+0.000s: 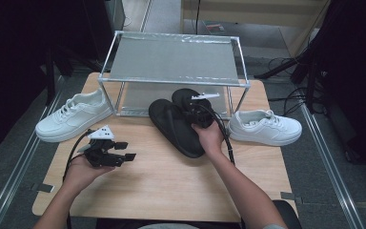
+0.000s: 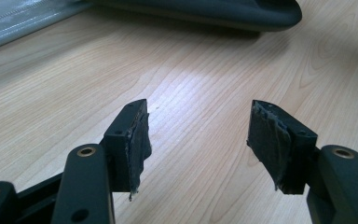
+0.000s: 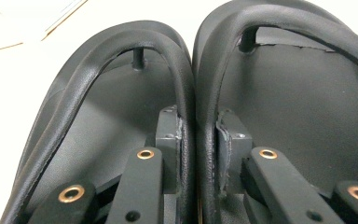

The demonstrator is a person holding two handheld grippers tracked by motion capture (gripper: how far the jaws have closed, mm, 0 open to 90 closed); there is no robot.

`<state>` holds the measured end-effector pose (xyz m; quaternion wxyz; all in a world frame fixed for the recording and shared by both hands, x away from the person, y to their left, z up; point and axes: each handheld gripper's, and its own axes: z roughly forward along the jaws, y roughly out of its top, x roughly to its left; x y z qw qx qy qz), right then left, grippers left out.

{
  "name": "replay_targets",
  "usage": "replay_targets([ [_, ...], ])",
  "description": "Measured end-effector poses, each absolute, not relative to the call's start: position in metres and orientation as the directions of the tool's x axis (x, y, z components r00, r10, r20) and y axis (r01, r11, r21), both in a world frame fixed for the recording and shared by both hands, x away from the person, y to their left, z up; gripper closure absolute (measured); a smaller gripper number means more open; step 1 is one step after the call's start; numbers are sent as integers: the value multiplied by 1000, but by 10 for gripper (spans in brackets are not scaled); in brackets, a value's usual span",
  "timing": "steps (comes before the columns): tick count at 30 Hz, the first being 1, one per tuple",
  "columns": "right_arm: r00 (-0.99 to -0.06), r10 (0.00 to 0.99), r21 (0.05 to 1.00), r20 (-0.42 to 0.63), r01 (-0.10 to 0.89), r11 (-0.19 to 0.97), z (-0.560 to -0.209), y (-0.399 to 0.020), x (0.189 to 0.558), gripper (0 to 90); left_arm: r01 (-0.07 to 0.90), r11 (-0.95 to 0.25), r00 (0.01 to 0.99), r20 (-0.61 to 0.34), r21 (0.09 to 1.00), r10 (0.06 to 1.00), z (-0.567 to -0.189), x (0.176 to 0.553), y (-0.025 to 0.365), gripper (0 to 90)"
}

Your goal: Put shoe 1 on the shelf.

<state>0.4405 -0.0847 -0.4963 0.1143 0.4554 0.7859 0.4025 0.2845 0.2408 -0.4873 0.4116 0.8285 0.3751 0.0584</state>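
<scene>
Together, the black flip-flops (image 1: 176, 125), toes toward the rack, sit pinched in the right gripper (image 1: 198, 113)'s jaws.

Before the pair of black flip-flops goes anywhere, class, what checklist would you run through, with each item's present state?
1. Right hand-held gripper pinches the inner straps of both black flip-flops together: ok.
2. Both straps sit between the pads, not at the tips: ok.
3. Left hand-held gripper open, nothing between its jaws: ok.
4. Left hand-held gripper stands apart from the flip-flops, over bare table: ok.
5. Lower shelf of the metal rack free just behind the flip-flops: cannot tell, the flip-flops and gripper cover part of it.
6. White sneakers stand off to either side, out of the way: ok.
</scene>
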Motion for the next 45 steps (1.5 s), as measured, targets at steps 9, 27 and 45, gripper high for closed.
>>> replay_targets([
  [9, -547, 817, 736, 183, 627, 256, -502, -83, 447, 745, 571, -382, 715, -211, 727, 666, -488, 285, 239, 387],
  [27, -554, 810, 749, 191, 616, 245, -497, -84, 444, 542, 571, -380, 715, -213, 728, 666, -487, 285, 240, 386],
  [45, -580, 788, 784, 207, 580, 221, -475, -115, 397, 564, 544, -406, 753, -213, 734, 622, -483, 305, 226, 387],
])
